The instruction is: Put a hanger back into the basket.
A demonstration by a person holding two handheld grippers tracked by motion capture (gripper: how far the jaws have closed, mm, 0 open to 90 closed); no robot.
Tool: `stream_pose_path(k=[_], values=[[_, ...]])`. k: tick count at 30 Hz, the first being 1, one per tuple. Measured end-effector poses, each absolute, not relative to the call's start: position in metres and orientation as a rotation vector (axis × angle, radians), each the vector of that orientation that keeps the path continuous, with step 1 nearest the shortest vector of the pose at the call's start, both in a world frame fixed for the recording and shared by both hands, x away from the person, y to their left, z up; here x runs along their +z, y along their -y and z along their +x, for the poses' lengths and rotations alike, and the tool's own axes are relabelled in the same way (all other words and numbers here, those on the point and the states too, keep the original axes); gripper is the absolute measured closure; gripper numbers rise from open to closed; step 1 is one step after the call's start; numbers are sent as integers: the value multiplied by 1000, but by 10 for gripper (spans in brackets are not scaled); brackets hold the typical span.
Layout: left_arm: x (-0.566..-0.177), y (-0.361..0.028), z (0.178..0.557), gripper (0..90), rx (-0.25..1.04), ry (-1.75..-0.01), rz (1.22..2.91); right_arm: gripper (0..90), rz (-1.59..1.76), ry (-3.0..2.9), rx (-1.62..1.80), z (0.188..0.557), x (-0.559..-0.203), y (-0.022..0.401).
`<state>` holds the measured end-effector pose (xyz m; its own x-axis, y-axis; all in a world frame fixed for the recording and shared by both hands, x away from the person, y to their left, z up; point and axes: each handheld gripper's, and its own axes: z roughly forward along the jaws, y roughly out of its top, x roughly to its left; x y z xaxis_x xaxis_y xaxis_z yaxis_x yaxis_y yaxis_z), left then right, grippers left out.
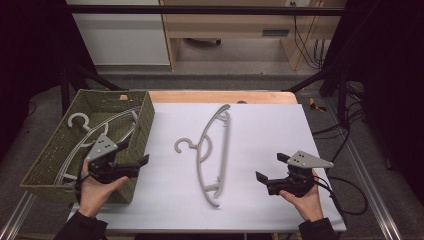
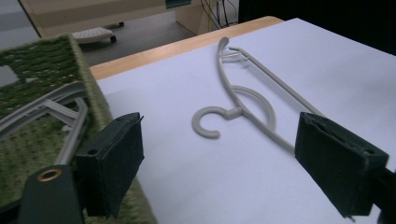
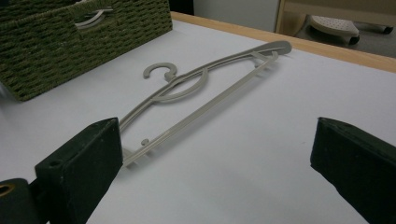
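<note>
Your left claw (image 1: pixel 142 165) stands with its jaws apart and nothing between them, hovering at the near right corner of the green woven basket (image 1: pixel 145 117), pointing toward the table's middle. Your right claw (image 1: pixel 272 169) is also spread wide and empty, low over the white table (image 1: pixel 270 130) on the other side.

Between the two lies the grey hanger (image 1: pixel 212 150), flat on the table, its hook (image 1: pixel 184 145) turned toward the basket and its long bar running away from you. Another hanger (image 1: pixel 82 121) already lies inside the basket.

I judge the step in hand to be picking up the hanger on the table. Bring the left claw across low and level, and close on the neck just beside the hook, or on the curved shoulder, where the plastic is thick enough to pinch. Because it lies flat, tip one pad under the edge before you squeeze.

The basket wall sits just beside your left claw, so lift clear of its rim when carrying over. The table around the hanger is open, with room on both sides; its far wooden edge (image 1: pixel 220 96) lies just beyond the hanger's tip.
</note>
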<state>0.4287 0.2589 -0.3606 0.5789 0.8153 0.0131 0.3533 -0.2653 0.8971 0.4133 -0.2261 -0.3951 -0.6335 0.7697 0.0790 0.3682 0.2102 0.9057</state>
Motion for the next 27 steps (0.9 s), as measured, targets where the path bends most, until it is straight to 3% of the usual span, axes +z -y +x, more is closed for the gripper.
stream_pose_path(k=[13, 27], values=[[-395, -198, 432, 140, 519, -923, 1941, 38, 1062, -2103, 1400, 413, -396, 225], [-434, -141, 450, 196, 404, -943, 2032, 41, 1076, -2096, 1407, 414, -396, 224]])
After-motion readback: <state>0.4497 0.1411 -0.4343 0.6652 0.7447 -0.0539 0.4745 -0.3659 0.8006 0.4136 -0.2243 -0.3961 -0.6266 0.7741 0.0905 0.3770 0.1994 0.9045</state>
